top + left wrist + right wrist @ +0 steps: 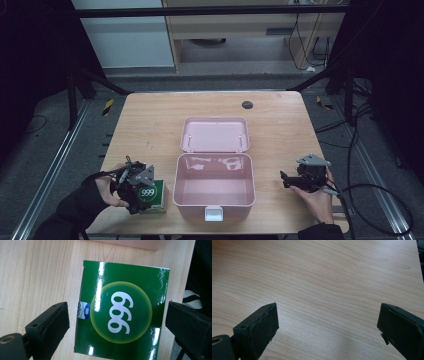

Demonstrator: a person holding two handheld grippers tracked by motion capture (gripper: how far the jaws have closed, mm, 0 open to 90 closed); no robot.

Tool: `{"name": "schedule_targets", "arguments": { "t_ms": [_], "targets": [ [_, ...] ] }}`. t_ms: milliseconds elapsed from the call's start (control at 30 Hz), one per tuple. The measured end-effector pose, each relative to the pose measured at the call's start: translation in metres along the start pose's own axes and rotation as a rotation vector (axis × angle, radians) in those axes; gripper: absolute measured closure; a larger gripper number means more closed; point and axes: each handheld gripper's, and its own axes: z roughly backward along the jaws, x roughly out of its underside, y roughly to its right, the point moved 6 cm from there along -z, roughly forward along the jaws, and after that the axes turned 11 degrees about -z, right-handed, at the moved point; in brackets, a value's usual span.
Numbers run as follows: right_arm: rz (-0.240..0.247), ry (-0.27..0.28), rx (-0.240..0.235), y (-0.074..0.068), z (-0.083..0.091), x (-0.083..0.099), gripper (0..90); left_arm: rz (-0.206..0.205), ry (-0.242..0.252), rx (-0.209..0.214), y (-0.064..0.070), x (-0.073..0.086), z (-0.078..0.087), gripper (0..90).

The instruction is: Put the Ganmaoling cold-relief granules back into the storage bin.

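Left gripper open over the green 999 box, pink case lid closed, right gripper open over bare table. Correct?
Not quite: the pink case lid stands open, as the high view shows. The rest holds: left gripper open over the green 999 box, right gripper open over bare table.

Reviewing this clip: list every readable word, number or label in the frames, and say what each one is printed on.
"999": large white digits in the yellow-green circle on the green box, lying on the table between the open jaws of the left gripper; readable in the high view too.
"999": small white digits on the blue tab at the box's edge.
Pink case: no text readable.
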Motion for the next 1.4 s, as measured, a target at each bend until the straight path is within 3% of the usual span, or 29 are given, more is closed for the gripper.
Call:
{"name": "schedule_targets", "arguments": {
  "t_ms": [667,1400],
  "targets": [
    [0.021,-0.023,-0.001,-0.001,-0.003,0.002,3.5,0.006,-0.024,0.054,0.0,0.005,-0.026,7.7],
    [0.027,-0.036,0.0,-0.002,-0.004,0.003,3.5,-0.001,-0.03,0.108,-0.001,0.006,-0.031,13.0]
  ]
}}
